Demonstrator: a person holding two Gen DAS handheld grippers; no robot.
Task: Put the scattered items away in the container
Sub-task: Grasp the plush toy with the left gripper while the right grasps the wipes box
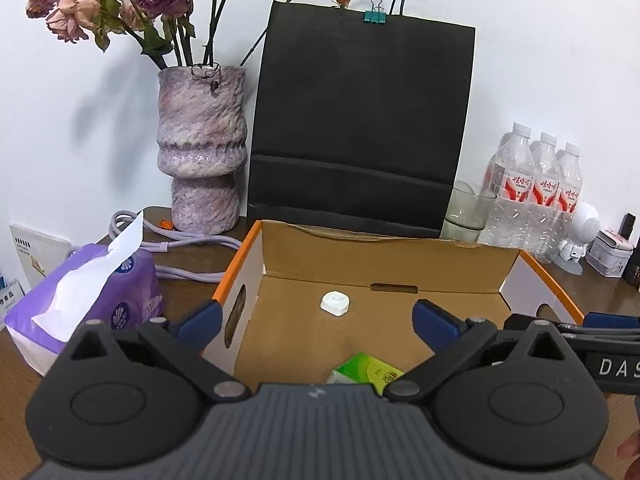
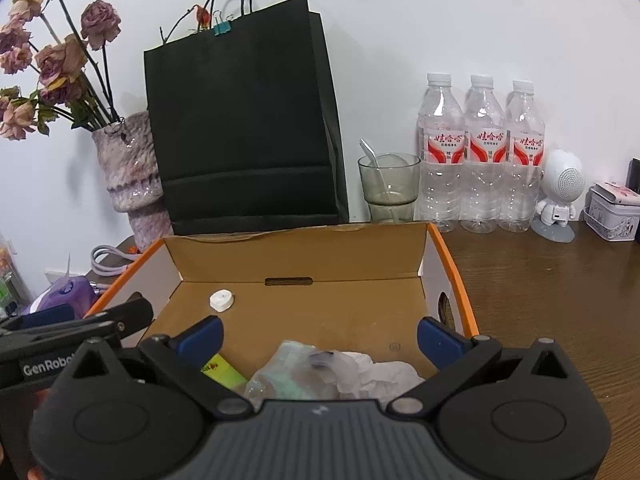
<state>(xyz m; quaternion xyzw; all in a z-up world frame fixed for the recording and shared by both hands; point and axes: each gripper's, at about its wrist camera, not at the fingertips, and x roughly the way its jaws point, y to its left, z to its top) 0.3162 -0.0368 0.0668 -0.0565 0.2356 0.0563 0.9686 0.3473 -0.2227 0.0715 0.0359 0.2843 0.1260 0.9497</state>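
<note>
An open cardboard box (image 1: pixel 392 260) with an orange rim stands on the wooden desk, also in the right wrist view as the box (image 2: pixel 300 256). Inside lie a small white square item (image 1: pixel 335 303) (image 2: pixel 221 301), a green packet (image 1: pixel 366 373) (image 2: pixel 224 372) and a crumpled clear plastic wrapper (image 2: pixel 332 372). My left gripper (image 1: pixel 316 320) hovers over the box's near left side, jaws wide open, nothing between them. My right gripper (image 2: pixel 320 338) hangs open above the wrapper, which lies loose below it. The other gripper's body (image 2: pixel 72 328) shows at the left.
Behind the box stand a black paper bag (image 1: pixel 360 128), a purple vase (image 1: pixel 202 148) of dried roses, a glass cup (image 2: pixel 388 188) and three water bottles (image 2: pixel 480 152). A purple tissue pack (image 1: pixel 88 300) and cable lie left; a white robot speaker (image 2: pixel 560 196) and tin sit right.
</note>
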